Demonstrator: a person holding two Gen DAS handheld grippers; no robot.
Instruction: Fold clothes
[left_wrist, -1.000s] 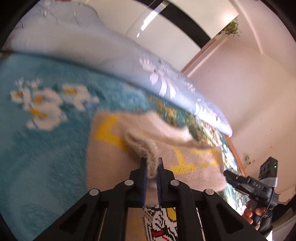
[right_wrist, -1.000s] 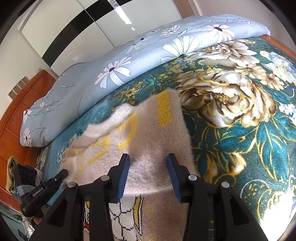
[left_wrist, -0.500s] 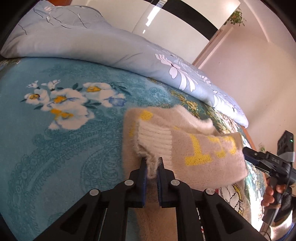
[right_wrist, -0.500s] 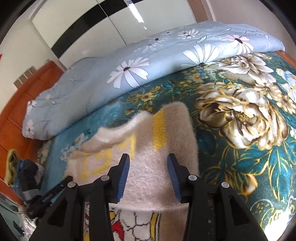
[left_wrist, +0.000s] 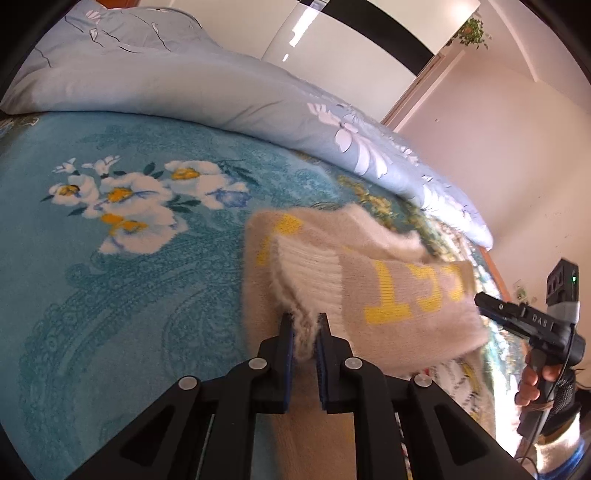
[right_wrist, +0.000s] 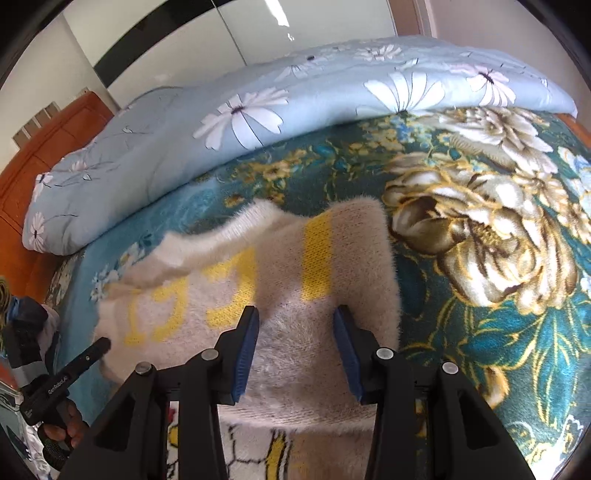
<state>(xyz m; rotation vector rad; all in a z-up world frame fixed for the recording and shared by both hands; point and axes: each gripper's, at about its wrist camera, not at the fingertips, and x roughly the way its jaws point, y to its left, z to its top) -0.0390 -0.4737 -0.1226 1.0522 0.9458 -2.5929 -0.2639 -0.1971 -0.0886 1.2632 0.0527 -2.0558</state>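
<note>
Sweater: a fuzzy beige knit sweater (right_wrist: 303, 325) with yellow lettering is spread on the floral bedspread (right_wrist: 517, 332), its upper part folded over the lower part.
Left gripper (left_wrist: 306, 325): pressed nearly together, a tuft at the ribbed cuff (left_wrist: 310, 269) pinched between the pads.
Right gripper (right_wrist: 295, 321): jaws spread apart over the folded layer; nothing is gripped.
Risk of snagging: long fibres may be caught in the pads at release, so the cuff could be dragged off the fold.
Risk of skew: only a thin tuft is held, so the sleeve may slip out early and land crooked.
Risk of bunching: the loose folded edge may be rucked if pushed by the spread jaws.
</note>
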